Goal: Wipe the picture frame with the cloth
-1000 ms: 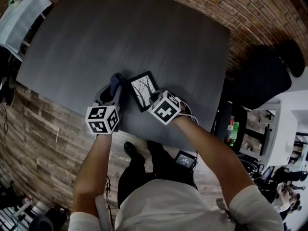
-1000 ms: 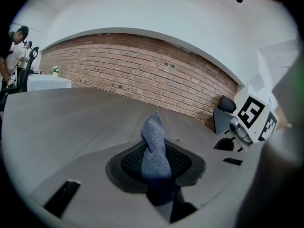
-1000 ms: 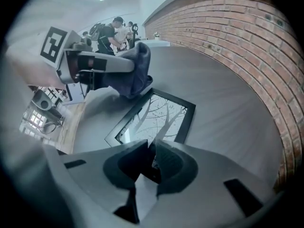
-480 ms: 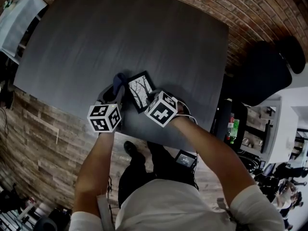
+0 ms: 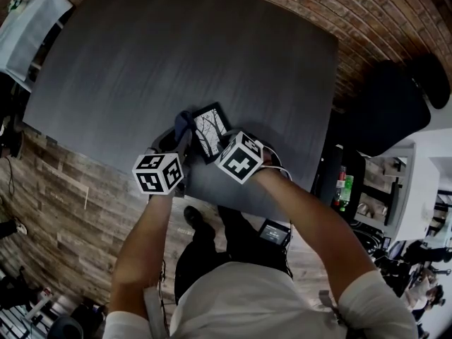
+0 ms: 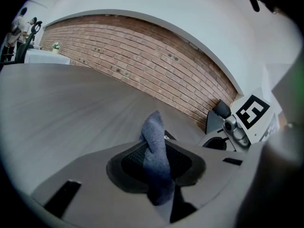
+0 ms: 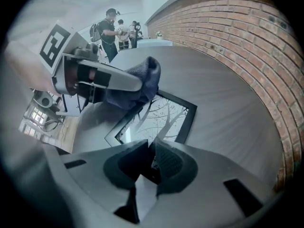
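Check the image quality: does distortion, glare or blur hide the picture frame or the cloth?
Head view: strong fisheye bend, dim light, picture frame small yet sharp. Left gripper view: cloth sharp, right edge blurred, corners dark. Right gripper view: brick wall curves; pale glare on the frame's glass, its tree print readable.

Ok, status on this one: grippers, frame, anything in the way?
Left gripper shut on cloth, at the edge of the picture frame. Right gripper shut on its near corner. Nothing in the way.

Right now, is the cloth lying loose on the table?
No, the cloth is pinched between the jaws of the left gripper, with its end sticking out past them.
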A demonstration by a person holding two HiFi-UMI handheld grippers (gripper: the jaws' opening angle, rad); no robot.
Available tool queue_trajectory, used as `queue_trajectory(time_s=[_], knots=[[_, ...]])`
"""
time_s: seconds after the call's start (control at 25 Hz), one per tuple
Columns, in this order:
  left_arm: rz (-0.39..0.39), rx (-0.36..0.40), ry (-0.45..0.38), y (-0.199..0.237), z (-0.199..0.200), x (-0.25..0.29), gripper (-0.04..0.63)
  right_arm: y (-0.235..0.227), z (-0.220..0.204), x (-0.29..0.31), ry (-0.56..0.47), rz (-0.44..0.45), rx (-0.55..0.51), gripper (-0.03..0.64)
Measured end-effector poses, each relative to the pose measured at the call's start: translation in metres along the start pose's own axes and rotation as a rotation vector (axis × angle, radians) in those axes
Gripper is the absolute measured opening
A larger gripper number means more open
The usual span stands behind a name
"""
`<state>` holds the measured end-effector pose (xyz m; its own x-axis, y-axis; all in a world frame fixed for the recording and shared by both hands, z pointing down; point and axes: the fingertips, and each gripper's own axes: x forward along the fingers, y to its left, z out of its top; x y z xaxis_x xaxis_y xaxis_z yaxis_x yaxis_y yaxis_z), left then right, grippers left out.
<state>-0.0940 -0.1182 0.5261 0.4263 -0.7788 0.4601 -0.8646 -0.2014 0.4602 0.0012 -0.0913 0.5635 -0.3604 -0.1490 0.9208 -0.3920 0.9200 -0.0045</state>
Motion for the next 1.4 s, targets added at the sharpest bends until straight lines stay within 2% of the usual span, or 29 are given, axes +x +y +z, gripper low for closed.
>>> queue_trajectory(time_s=[0.52, 1.4], knots=[[-0.049, -0.045, 0.065, -0.018, -0.02, -0.008, 0.092, -0.001, 0.002, 0.001, -0.009, -0.007, -0.001, 0.057], [-0.111, -0.106, 0.114, -0.064, -0.064, -0.033, 0.094, -0.001, 0.002, 0.0, -0.014, -0.02, 0.018, 0.057]])
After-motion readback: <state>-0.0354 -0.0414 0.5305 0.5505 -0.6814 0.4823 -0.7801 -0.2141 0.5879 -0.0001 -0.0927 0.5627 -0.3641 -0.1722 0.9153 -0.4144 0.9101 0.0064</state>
